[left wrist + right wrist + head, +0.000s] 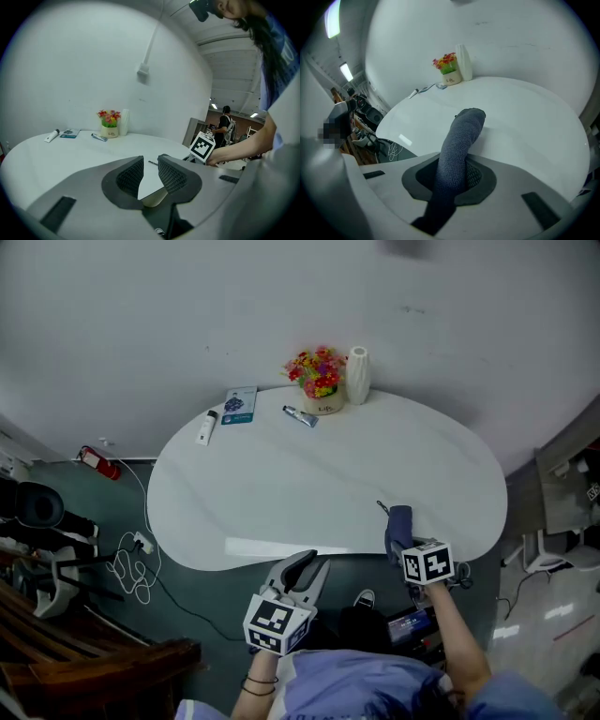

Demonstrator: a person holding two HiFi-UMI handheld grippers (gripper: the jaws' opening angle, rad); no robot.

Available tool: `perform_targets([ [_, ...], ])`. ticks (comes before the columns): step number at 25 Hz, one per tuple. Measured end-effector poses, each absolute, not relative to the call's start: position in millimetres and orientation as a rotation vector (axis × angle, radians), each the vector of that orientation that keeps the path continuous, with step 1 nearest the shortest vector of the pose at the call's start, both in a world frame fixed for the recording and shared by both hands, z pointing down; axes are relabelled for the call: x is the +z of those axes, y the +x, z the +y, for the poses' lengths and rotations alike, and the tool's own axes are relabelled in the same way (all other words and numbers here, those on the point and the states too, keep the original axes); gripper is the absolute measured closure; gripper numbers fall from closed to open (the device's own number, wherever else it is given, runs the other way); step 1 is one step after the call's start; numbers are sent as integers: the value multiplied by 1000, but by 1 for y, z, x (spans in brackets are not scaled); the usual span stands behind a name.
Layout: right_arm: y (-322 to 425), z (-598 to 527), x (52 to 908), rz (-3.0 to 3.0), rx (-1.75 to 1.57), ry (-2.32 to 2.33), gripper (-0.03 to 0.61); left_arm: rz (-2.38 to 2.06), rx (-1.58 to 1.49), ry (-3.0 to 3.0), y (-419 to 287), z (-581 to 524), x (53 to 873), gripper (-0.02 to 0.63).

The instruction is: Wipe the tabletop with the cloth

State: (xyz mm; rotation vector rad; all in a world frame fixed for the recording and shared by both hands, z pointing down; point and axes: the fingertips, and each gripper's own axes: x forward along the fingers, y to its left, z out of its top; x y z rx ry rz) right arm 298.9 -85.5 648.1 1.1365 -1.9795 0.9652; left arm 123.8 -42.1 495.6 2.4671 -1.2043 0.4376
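A blue-grey cloth (398, 525) hangs from my right gripper (405, 546) over the front right edge of the white oval table (309, 484). In the right gripper view the cloth (461, 136) runs as a rolled strip out between the jaws of the right gripper (457, 174), which is shut on it; its far end rests on the table (525, 122). My left gripper (305, 566) hovers at the table's front edge, left of the right one. Its jaws (150, 171) stand slightly apart with nothing between them, over the tabletop (56, 154).
At the table's far side stand a flower pot (319, 381) and a white vase (357, 376), with a small tube (300, 416), a blue booklet (240, 405) and a white tube (206, 427) beside them. Cables (131, 568) and a chair (37, 512) are on the floor at left.
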Motion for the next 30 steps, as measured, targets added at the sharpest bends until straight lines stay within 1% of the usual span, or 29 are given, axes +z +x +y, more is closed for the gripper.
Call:
perform_targets([
  [9, 461, -68, 654, -1799, 1009, 1410, 512, -1044, 453, 2579, 214, -47, 492, 522],
  [16, 557, -42, 667, -1663, 1145, 1614, 512, -1036, 469, 2590, 236, -39, 492, 522],
  [20, 580, -36, 669, -1651, 1163, 1644, 512, -1074, 480, 2567, 231, -33, 493, 522],
  [30, 580, -39, 669, -1667, 1154, 1684, 512, -1140, 549, 2526, 205, -14, 492, 522],
])
